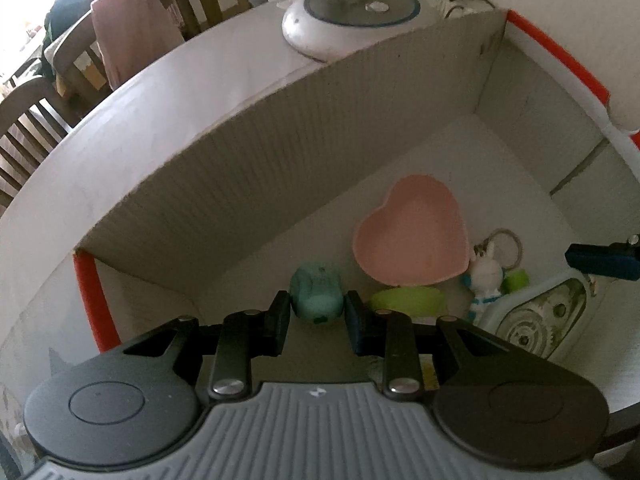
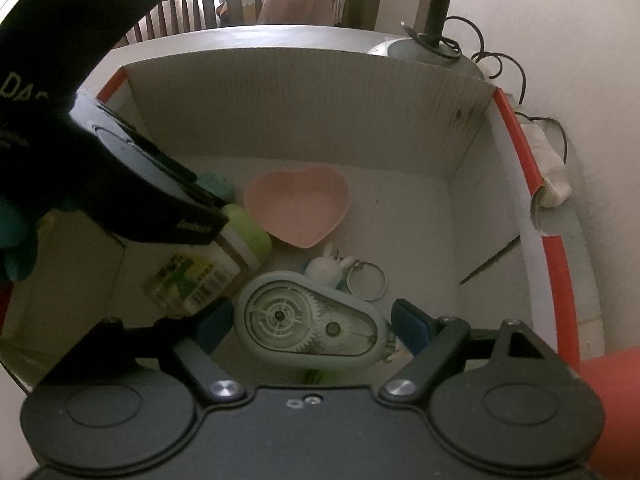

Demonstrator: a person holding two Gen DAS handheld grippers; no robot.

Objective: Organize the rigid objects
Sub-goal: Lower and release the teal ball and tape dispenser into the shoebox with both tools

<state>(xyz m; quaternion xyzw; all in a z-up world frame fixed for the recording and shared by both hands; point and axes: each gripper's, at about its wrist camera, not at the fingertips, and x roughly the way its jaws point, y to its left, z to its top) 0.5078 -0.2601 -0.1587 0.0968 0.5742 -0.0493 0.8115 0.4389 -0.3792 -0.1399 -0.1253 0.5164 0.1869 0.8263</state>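
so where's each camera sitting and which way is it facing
Left wrist: on the left tool, looking steeply down into the box; its fingers pinch a teal toy.
Right wrist: on the right tool, looking down at a tape dispenser between open fingers; the left tool crosses the frame.
Shared: pink heart dish, bunny keychain, box.

Dim, soft focus, fisheye-warped edges, perhaps window glare upper-left

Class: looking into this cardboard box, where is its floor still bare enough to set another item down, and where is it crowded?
Bare floor lies right of the pink heart dish, toward the red-edged wall, and along the back wall. The near left is crowded: green-capped bottle, tape dispenser, rabbit keychain.
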